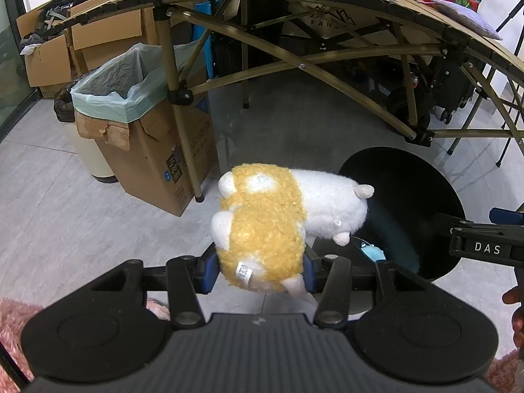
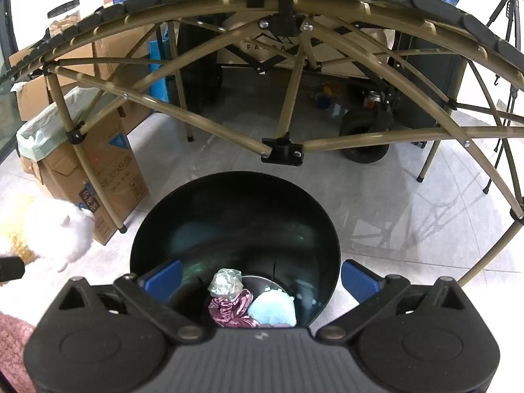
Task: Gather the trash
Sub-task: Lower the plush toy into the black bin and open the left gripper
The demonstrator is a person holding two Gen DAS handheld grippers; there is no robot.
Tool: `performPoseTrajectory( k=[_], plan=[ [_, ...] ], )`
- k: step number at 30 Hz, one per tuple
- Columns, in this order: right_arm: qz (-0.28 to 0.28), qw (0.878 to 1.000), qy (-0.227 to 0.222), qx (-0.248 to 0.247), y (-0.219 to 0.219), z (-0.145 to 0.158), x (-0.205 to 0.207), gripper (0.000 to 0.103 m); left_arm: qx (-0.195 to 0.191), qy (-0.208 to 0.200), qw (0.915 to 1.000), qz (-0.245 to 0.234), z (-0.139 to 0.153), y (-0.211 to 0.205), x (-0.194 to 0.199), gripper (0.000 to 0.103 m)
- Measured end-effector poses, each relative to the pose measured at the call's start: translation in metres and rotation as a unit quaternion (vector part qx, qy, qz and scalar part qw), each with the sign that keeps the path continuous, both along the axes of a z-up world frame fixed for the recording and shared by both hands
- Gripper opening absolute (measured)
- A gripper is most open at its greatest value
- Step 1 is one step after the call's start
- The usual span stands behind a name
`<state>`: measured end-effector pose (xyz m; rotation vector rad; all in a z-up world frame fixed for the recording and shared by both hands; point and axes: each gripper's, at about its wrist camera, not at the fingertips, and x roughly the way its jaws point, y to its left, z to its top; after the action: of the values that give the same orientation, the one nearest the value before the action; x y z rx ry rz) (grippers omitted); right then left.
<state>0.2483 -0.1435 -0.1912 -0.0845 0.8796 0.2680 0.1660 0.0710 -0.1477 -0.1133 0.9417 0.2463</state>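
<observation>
Left gripper point(image 1: 260, 273) fingers clench a yellow-and-white plush toy point(image 1: 278, 226), partly hiding the black bin point(image 1: 425, 196); right gripper point(image 2: 262, 275) fingers spread empty over its half-hidden trash point(image 2: 252, 304)

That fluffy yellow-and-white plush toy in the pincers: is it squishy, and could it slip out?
The plush toy looks soft: its fleece bulges around the left gripper. It is probably light, since it sticks out unsupported without sagging. A slip seems unlikely; the pads pinch fuzzy fabric.
</observation>
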Motion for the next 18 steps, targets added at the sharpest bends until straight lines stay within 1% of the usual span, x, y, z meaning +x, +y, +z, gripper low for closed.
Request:
performPoseTrajectory(
  k=[11,18],
  plan=[
    [-0.007,1.0,0.009,-0.003,-0.007,-0.001,0.0,0.103,-0.003,-0.005,1.0,-0.005,0.002,-0.001,0.001,0.049],
    [-0.024,1.0,0.011,0.004,-0.021,0.002,0.0,0.103,-0.003,-0.004,0.9999,-0.016,0.003,-0.008,0.004,0.049]
  ],
)
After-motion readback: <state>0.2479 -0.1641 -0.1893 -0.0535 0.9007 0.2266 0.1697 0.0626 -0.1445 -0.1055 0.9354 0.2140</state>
